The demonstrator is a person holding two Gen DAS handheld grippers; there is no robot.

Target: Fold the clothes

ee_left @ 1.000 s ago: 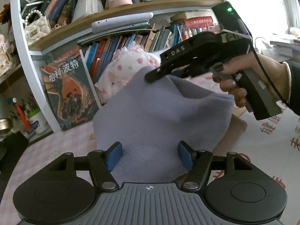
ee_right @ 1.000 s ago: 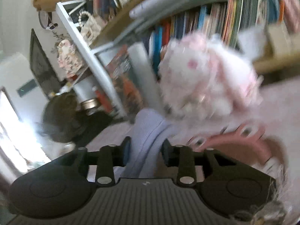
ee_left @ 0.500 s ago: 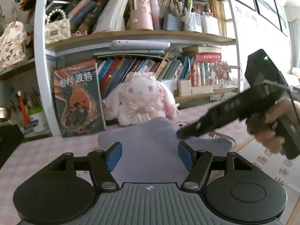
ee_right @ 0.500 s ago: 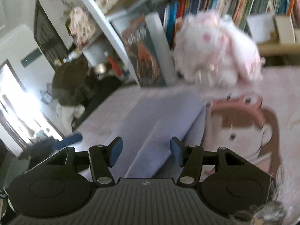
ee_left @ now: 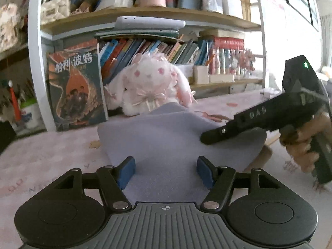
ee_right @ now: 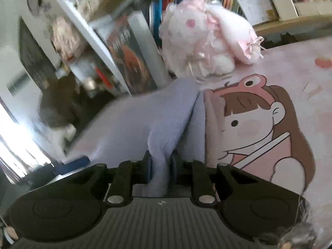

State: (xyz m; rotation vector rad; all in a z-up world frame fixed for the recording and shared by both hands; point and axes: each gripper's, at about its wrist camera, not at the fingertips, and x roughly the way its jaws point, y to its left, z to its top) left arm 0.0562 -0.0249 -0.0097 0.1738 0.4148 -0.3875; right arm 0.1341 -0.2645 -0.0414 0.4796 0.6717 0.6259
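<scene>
While the lavender garment (ee_left: pixel 172 137) lies partly flattened on the pink printed table cover (ee_left: pixel 41 157), just in front of the white and pink plush rabbit (ee_left: pixel 151 87) and the bookshelf (ee_left: pixel 145 14), the work looks to be in the middle of a fold, with one edge gathered up and the rest spread low. The right gripper (ee_right: pixel 160 164) is clamped on a bunched ridge of the cloth, which rises between its blue pads and runs away toward the rabbit; in the left wrist view its black body reaches in from the right side, nose angled down onto the fabric, with the person's hand (ee_left: pixel 300 145) wrapped round the handle. The left gripper (ee_left: pixel 166 170) is held low and level over the near edge of the garment, its two blue pads spread wide with cloth showing between them, gripping nothing. I judge that the next move calls for the right side to carry its pinched edge across the flat part and lay it down evenly, while the left side would need to pin or take the near edge so the fabric does not drag along. Because the material looks soft and thick, the fold may slump or skew unless both sides work together.
</scene>
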